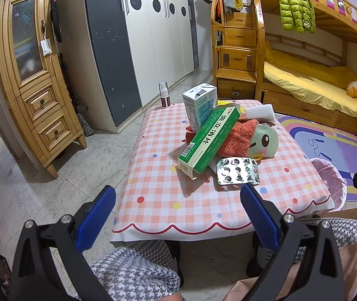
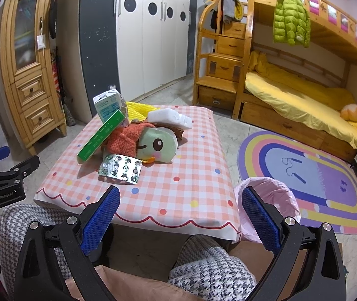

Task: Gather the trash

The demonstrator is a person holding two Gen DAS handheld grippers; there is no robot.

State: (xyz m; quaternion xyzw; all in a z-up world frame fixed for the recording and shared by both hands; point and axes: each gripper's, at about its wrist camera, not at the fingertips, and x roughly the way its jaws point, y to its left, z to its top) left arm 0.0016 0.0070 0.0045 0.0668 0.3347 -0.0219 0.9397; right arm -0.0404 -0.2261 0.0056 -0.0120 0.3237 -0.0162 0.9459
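Both grippers, left [image 1: 178, 215] and right [image 2: 181, 213], hang spread and empty low in frame; blister pack [image 2: 120, 167] at mid-frame on table [image 2: 198, 180], bin [image 2: 276, 195] lower right.

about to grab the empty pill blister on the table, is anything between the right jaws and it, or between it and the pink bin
Nothing visible blocks either path. The right gripper is open, and only bare checked tablecloth lies between it and the pill blister. The pink-lined bin stands on the floor beside the table's right edge, its opening uncovered.
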